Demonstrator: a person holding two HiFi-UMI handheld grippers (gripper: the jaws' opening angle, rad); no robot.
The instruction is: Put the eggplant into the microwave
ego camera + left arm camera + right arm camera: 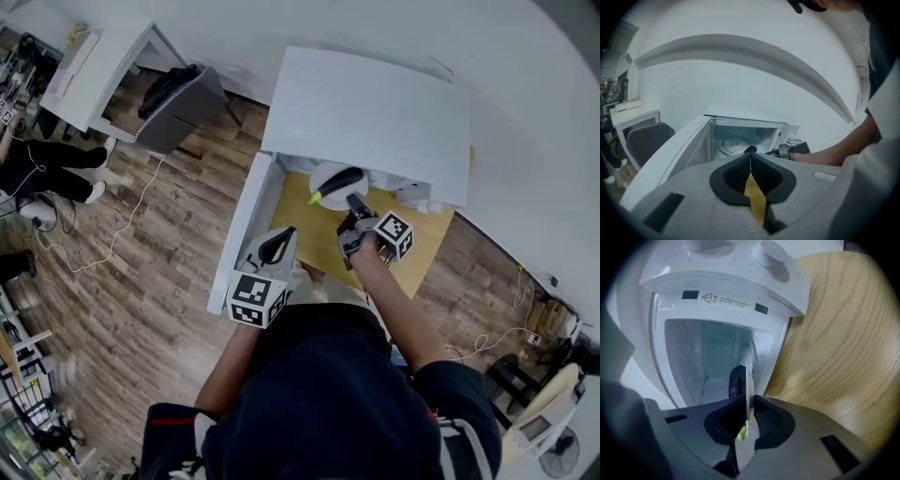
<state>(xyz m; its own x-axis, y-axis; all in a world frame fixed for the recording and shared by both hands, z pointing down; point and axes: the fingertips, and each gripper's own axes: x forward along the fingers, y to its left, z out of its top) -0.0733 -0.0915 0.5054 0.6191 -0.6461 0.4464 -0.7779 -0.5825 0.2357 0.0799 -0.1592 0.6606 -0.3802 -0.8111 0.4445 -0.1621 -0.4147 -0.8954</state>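
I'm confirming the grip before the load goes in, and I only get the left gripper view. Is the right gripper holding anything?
Observer: Yes. Its own view shows the right gripper shut on the rim of a white plate, not on the eggplant.
Operator: Where is the eggplant, then?
Observer: Lying on that plate. The head view shows its green stem toward the side of the open door.
Operator: Is the plate inside?
Observer: Not fully. From above, most of it shows in front of the top of the microwave.
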